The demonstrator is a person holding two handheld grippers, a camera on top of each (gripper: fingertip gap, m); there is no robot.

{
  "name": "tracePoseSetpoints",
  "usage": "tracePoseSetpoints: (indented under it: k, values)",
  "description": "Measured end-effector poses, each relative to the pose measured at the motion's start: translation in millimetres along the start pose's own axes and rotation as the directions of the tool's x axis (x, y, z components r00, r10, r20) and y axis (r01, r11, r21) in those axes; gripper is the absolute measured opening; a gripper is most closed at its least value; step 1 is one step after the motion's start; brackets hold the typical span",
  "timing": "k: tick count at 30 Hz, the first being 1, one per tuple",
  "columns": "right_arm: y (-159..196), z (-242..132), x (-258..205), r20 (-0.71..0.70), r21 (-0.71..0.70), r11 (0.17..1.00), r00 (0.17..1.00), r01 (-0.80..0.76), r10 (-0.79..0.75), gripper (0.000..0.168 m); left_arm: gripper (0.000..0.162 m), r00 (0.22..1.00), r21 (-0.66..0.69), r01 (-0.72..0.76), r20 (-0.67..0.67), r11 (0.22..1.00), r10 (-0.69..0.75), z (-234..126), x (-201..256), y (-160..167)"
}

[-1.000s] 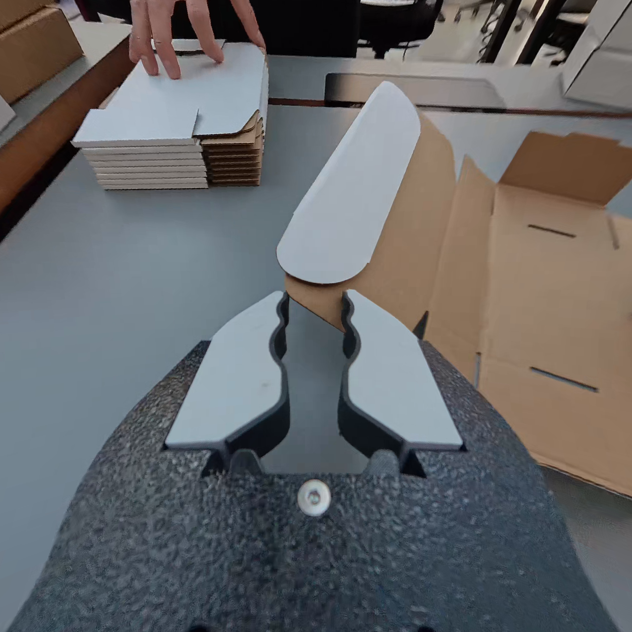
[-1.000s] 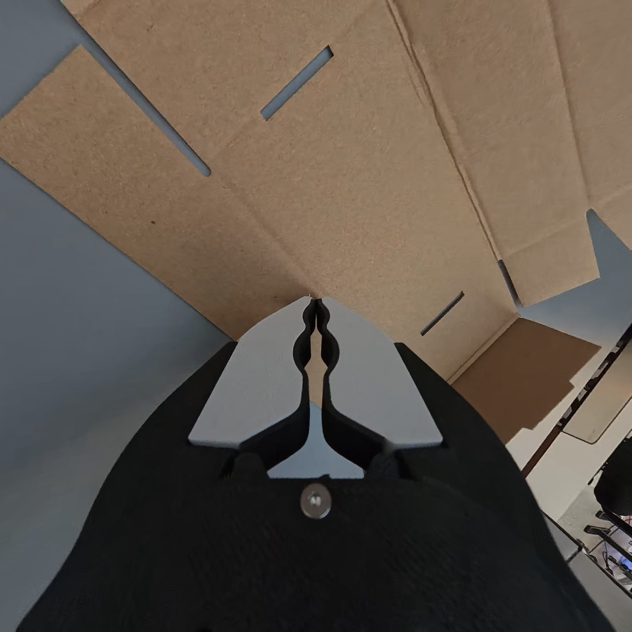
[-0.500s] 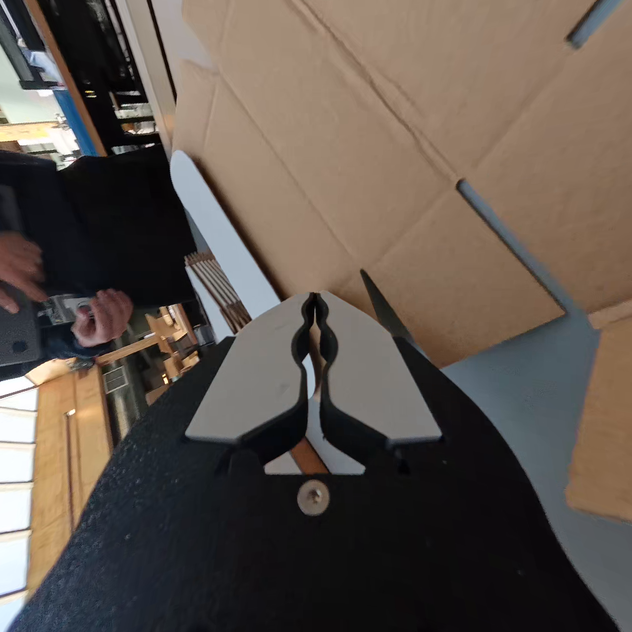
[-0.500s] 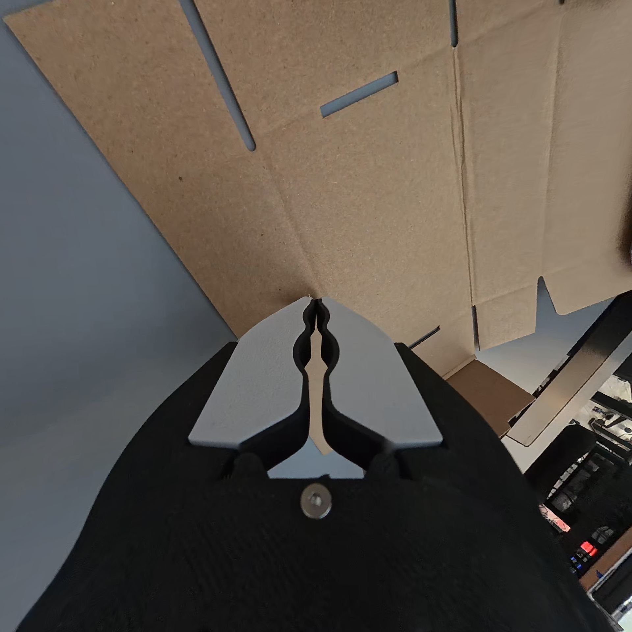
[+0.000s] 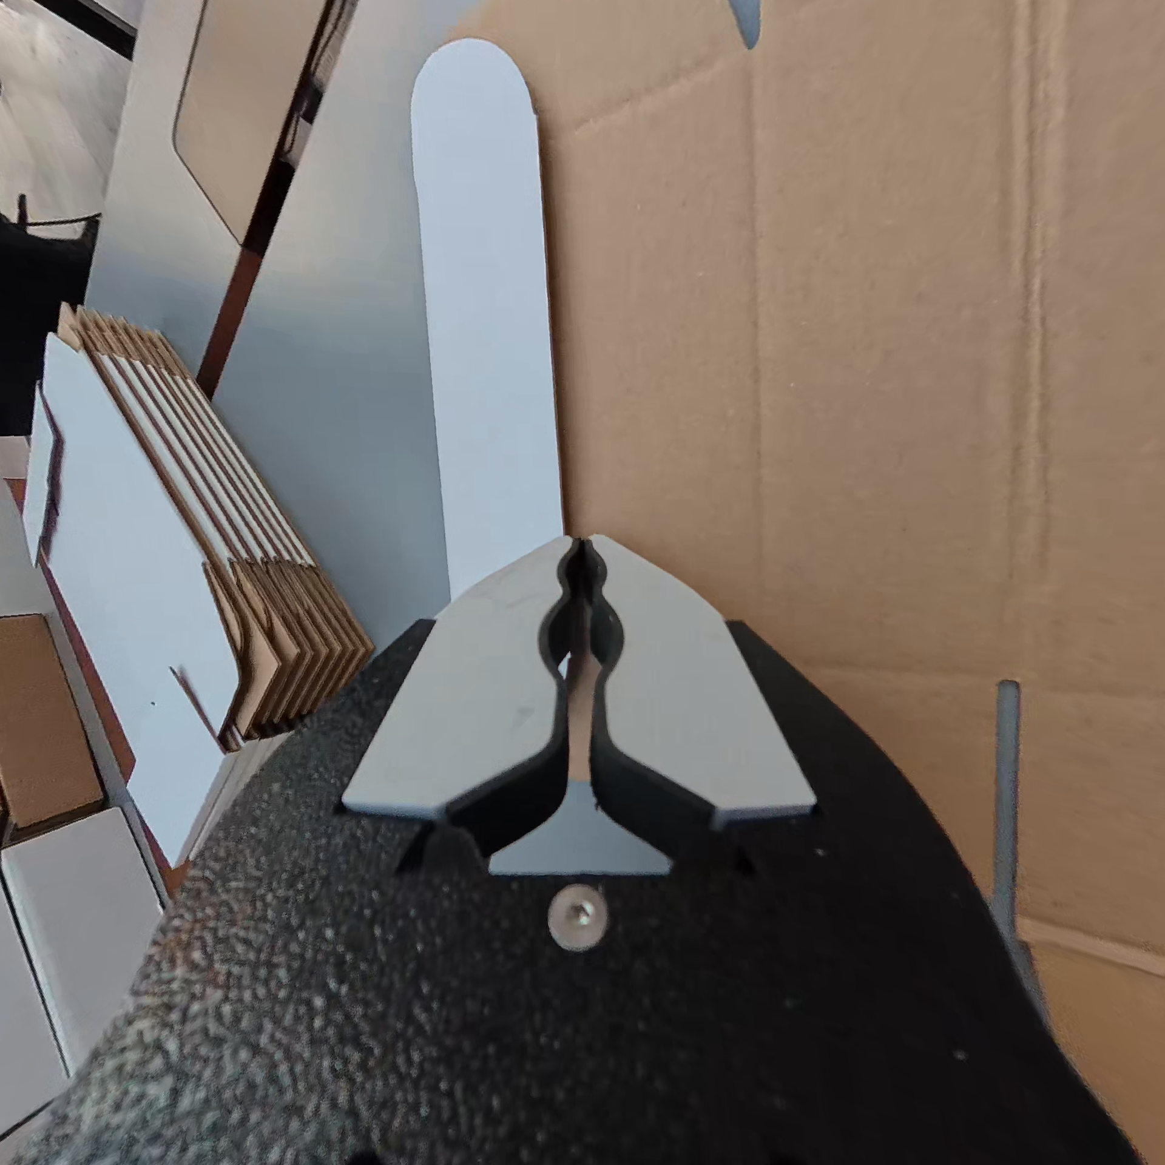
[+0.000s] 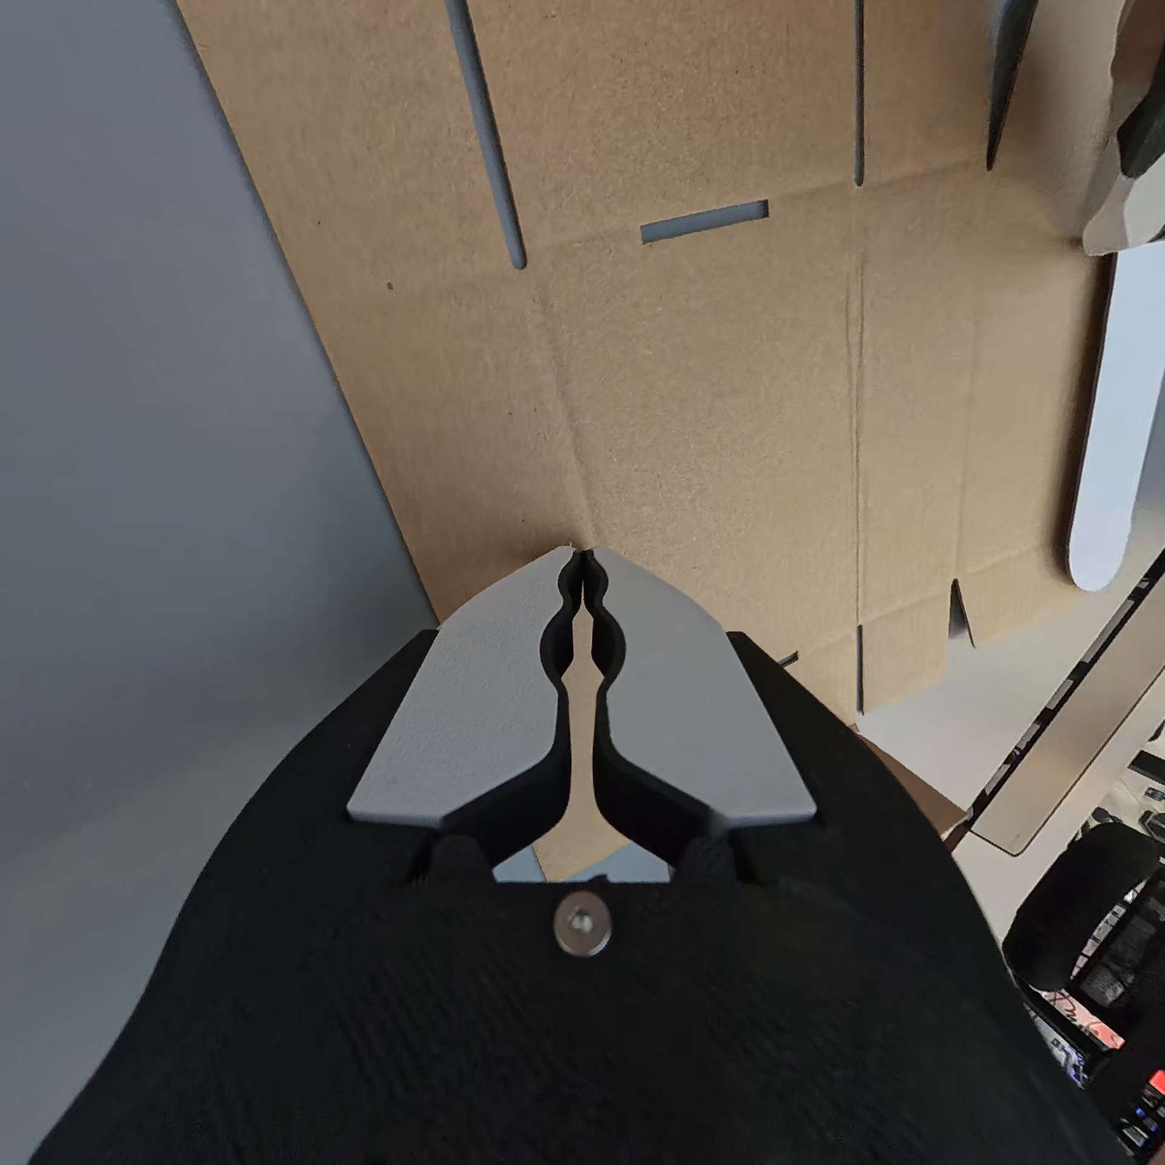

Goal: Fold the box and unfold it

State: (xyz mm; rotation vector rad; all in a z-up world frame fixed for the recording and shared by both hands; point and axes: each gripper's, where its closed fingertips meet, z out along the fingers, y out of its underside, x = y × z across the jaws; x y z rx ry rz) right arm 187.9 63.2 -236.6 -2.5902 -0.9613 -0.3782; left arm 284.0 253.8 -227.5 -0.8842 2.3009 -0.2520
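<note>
The box is a flattened cardboard blank, brown inside (image 5: 851, 378), with slots and creases and a white rounded flap (image 5: 485, 284). My left gripper (image 5: 580, 555) is shut on the blank's edge at the base of that flap; cardboard shows between the fingers. In the right wrist view the brown blank (image 6: 693, 410) fills the middle and the white flap (image 6: 1109, 441) is at the right. My right gripper (image 6: 581, 555) is shut on the blank's near edge, with cardboard between its fingers.
A stack of flat white-and-brown box blanks (image 5: 189, 536) lies left of the held blank. Grey tabletop (image 6: 157, 441) lies left of the blank in the right wrist view. The table edge, a chair and equipment (image 6: 1084, 914) are at the lower right. A blurred grey shape (image 6: 1135, 126) is at the top right.
My left gripper was open in front of the flap; it closed on the blank's edge and rolled sideways. My right gripper stayed shut on the blank, and its view has turned.
</note>
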Motion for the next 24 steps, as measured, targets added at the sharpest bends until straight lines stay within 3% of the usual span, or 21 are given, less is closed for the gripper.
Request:
tracePoseSetpoints:
  k: [5,11,16,24]
  values:
    - [0,0,0,0.002,0.01,1.0,1.0,0.008,-0.008,0.0,0.0,0.973,0.03,-0.009,0.233,1.0,0.002,-8,-40,-10]
    - [1,-1,-2,0.033,0.019,1.0,0.999,-0.002,0.001,0.0,0.0,0.963,-0.055,-0.086,0.25,0.995,0.097,3,-69,-10]
    - [27,-12,-14,0.108,-0.017,0.994,0.988,-0.111,0.112,0.0,0.0,0.984,-0.163,-0.13,0.098,0.978,0.148,23,-62,13]
    - [75,-23,-13,0.124,0.0,0.941,0.934,-0.339,0.336,0.0,0.0,0.981,-0.262,-0.189,-0.096,0.946,0.169,0,-16,43]
